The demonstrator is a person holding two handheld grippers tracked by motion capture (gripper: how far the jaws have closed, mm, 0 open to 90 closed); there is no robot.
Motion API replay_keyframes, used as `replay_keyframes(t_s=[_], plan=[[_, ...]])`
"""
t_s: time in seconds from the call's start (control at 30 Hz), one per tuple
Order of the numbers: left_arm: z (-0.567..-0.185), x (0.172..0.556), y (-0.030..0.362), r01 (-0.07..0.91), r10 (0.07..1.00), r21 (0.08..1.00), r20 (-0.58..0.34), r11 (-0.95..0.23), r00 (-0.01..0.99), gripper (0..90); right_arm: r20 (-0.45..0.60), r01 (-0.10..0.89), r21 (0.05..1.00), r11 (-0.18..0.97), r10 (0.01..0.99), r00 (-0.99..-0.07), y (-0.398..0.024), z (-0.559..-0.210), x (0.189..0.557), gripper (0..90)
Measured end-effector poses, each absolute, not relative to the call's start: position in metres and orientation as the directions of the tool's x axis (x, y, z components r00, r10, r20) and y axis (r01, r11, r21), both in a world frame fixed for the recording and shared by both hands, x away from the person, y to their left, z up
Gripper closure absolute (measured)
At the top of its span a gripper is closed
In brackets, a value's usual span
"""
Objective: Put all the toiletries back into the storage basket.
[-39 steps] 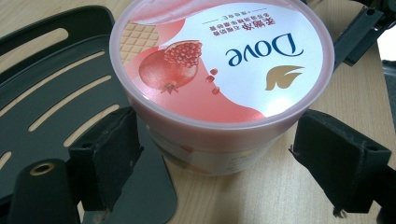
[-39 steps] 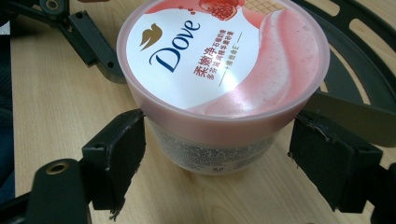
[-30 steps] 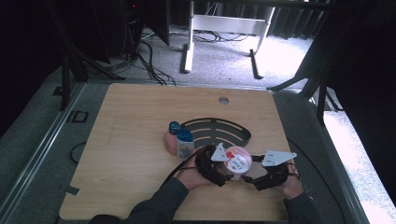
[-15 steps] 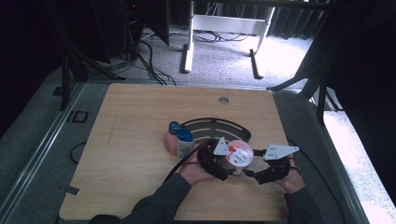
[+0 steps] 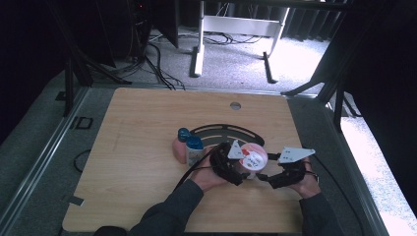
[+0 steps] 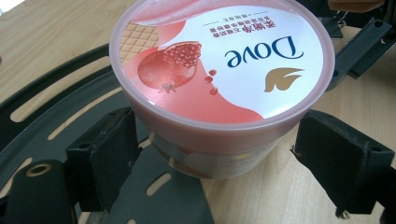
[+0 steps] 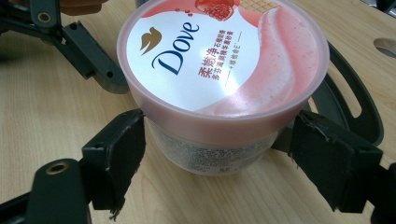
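A pink-lidded Dove jar stands on the wooden table at the edge of a black curved plate. My left gripper comes at it from the left and my right gripper from the right. In the left gripper view the jar sits between the black pads, which press under the lid rim on both sides. In the right gripper view the jar is held the same way, pads tight below the lid. The opposite gripper's fingers show behind the jar.
Two blue-capped bottles, one pink and one clear, stand just left of the jar. A round hole is set in the table's far edge. Bare wood lies to the left and front. Cables and a white frame lie on the floor beyond.
Both grippers and the jar have shifted slightly away from the person, toward the black plate. The bottles have stayed put.
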State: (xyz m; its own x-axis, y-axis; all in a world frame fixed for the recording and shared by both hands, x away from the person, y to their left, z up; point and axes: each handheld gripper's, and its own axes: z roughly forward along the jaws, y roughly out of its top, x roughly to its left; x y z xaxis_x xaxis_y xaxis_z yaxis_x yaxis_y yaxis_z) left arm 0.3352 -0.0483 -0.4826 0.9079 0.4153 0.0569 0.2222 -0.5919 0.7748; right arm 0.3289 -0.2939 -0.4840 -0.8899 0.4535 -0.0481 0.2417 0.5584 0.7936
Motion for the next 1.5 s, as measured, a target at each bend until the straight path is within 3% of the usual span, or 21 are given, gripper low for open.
replay_keyframes(t_s=[1.5], plan=[[-0.479, 0.367, -0.061, 0.275, 0.496, 0.771, 0.060, -0.574, 0.866, 13.7, -0.050, 0.265, 0.782, 0.563, 0.482, -0.875, -0.296, -0.479, 0.369, 17.8]])
